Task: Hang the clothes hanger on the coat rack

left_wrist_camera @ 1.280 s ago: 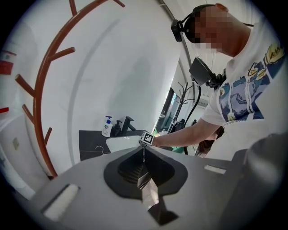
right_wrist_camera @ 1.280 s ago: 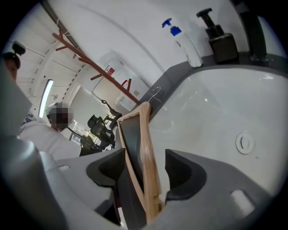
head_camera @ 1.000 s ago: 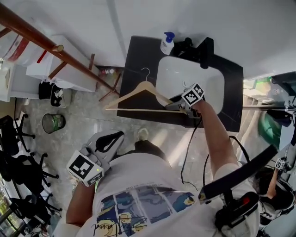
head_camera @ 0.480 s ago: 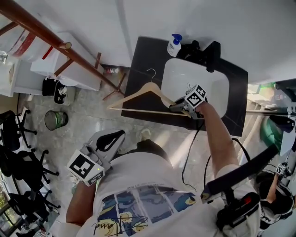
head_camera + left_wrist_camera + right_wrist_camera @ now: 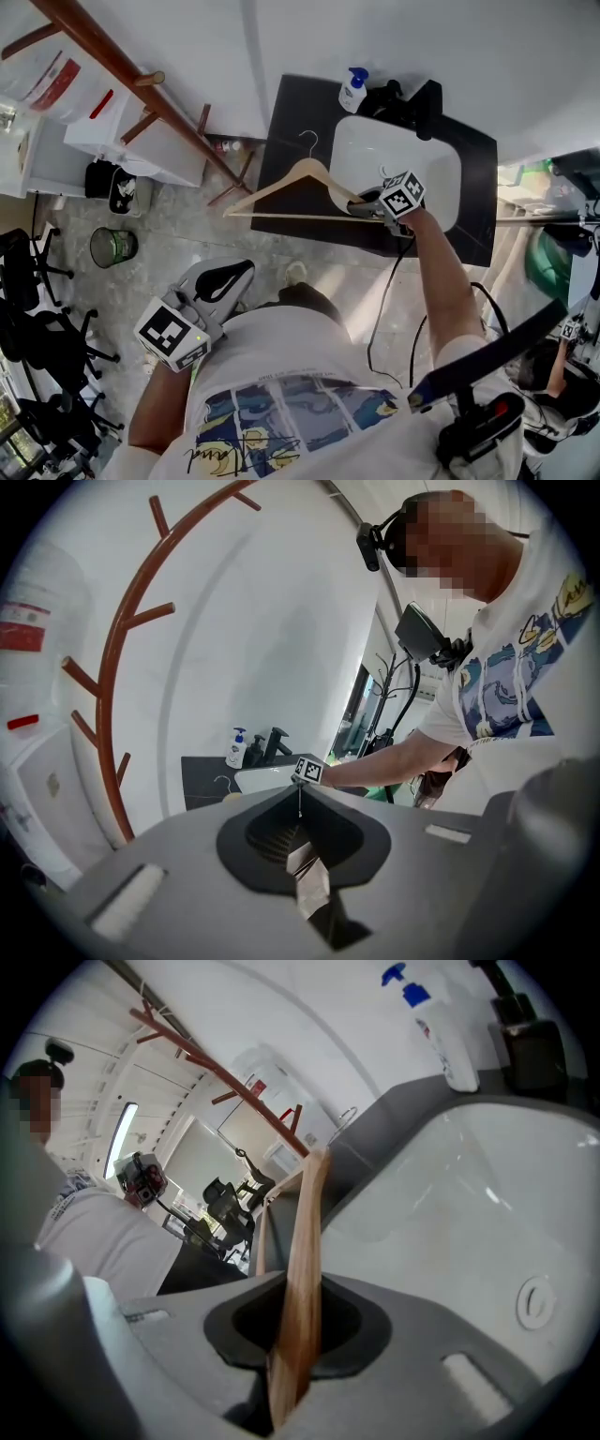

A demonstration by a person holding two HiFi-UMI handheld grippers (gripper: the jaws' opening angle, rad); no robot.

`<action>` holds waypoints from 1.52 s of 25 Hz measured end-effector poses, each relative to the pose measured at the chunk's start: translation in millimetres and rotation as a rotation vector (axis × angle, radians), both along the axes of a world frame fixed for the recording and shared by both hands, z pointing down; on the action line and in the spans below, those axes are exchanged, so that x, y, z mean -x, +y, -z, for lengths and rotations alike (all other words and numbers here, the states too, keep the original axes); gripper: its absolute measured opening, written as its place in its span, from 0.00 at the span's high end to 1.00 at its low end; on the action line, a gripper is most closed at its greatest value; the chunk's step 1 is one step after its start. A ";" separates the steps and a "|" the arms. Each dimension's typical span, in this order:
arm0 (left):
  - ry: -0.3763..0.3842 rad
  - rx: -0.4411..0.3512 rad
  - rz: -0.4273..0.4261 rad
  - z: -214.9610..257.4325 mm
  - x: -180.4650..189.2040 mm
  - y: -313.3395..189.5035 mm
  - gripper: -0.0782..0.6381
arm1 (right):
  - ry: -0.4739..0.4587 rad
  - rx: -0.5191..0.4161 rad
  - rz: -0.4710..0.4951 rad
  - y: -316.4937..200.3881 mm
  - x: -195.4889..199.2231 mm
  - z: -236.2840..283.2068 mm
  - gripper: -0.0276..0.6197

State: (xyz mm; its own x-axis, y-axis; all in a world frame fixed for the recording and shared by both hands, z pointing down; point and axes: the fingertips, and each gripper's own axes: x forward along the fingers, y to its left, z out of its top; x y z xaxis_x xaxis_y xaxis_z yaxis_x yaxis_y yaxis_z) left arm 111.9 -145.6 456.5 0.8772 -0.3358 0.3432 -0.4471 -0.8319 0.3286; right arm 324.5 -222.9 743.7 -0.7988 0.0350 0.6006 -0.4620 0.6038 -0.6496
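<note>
A wooden clothes hanger (image 5: 298, 176) with a metal hook hangs in the air over the front of the black counter, its bar nearly level. My right gripper (image 5: 362, 208) is shut on the hanger's right arm; its jaws have just been closing on it. In the right gripper view that arm (image 5: 302, 1279) runs straight up between the jaws. The coat rack (image 5: 120, 67), a red-brown pole with pegs, slants across the upper left, well away from the hanger. My left gripper (image 5: 234, 276) is held low by the person's waist, shut and empty.
A black counter (image 5: 281, 112) holds a white sink (image 5: 441, 178), a soap bottle (image 5: 352, 91) and a black tap (image 5: 405, 99). A white cabinet (image 5: 141, 141), a small bin (image 5: 111, 246) and black chairs (image 5: 37, 337) stand on the floor to the left.
The right gripper's jaws have closed on the hanger's right arm. The hanger has rolled from slanted to nearly level and shifted slightly right. The left gripper has stayed put.
</note>
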 end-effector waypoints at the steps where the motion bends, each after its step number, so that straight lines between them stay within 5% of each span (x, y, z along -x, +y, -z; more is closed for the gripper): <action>1: 0.000 -0.001 -0.004 0.1 2.7 3.0 0.88 | -0.001 -0.018 -0.004 -6.1 -0.4 8.0 0.89; 8: 0.030 -0.010 -0.016 9.0 17.2 11.8 0.88 | 0.048 -0.122 -0.057 -32.6 -2.3 61.9 0.92; 18: 0.088 -0.043 -0.044 18.4 58.6 28.5 0.88 | 0.057 -0.234 -0.125 -0.1 24.2 129.3 0.94; 38: 0.175 -0.106 -0.101 25.4 202.1 109.2 0.88 | -0.028 -0.466 -0.055 114.4 218.5 285.5 0.95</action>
